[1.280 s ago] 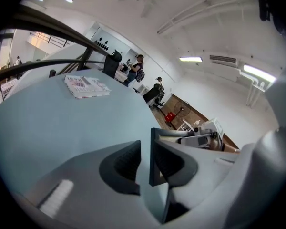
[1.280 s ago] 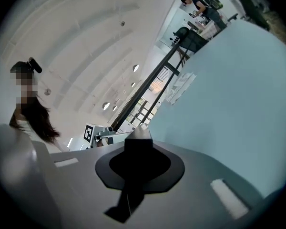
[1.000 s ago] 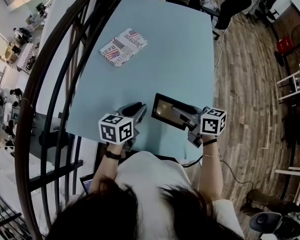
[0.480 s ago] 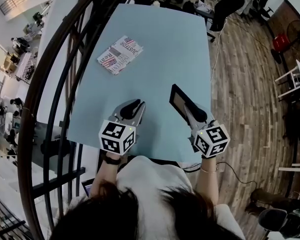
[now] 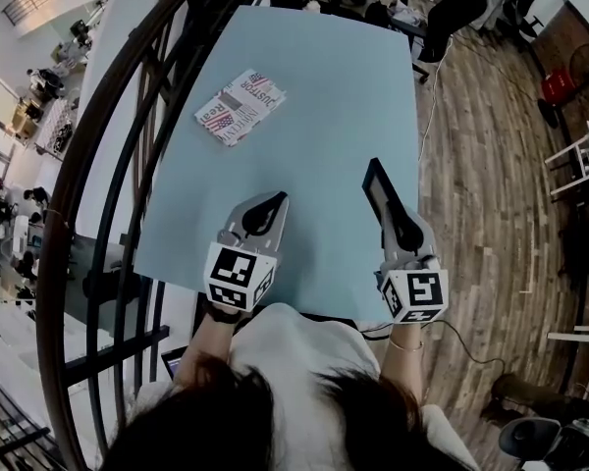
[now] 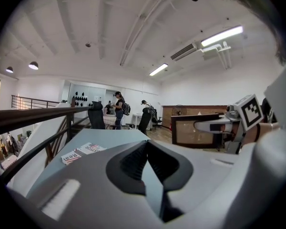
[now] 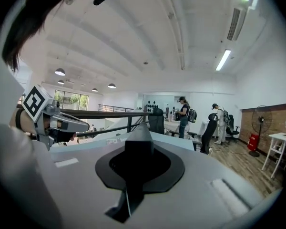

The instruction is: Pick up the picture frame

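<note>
Booklet (image 5: 240,106) lies nr far-left corner of table (image 5: 334,86). L gripper (image 5: 274,200) over near edge, jaws together, nothing btwn. R gripper (image 5: 393,214) clamped on picture frame (image 5: 376,177), held upright above table, nr right edge.

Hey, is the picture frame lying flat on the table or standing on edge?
On edge: the right gripper clamps the frame, and the head view shows only its thin side.

The right gripper (image 5: 391,212) holds the picture frame (image 5: 376,180) on edge over the blue table (image 5: 324,86).
</note>
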`<state>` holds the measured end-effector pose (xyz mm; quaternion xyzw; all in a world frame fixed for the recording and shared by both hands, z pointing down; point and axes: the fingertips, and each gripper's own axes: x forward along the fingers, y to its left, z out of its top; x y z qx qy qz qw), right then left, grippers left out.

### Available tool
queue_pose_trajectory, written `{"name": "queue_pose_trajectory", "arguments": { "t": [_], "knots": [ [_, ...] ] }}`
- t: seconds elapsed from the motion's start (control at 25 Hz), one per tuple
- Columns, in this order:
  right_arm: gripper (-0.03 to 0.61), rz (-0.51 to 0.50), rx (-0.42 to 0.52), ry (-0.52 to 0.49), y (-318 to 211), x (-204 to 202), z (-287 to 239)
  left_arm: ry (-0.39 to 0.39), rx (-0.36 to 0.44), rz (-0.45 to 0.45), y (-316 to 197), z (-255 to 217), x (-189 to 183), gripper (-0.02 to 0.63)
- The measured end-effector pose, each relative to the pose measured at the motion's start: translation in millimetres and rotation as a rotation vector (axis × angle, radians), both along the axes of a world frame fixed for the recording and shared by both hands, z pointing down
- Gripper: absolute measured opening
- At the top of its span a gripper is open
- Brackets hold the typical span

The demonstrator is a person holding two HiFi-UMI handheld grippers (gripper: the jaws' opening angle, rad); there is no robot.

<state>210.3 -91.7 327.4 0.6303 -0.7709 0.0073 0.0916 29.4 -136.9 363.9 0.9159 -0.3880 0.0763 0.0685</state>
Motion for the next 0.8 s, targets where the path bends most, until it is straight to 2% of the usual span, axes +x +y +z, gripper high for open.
{"name": "queue_pose_trajectory", "arguments": {
  "t": [0.16,0.44,0.8],
  "knots": [
    [0.011,0.022,0.029,0.017,0,3,-2,0.003,0.044,-0.007,-3,-4,-1,0.057],
    [0.011,0.015,0.026,0.008,-6,3,1,-0.026,0.034,-0.041,-11,1,-7,0.057],
    [0.011,0.002,0.013,0.008,-15,3,5,-0.024,0.03,-0.074,-18,-1,-16,0.057]
  ]
}}
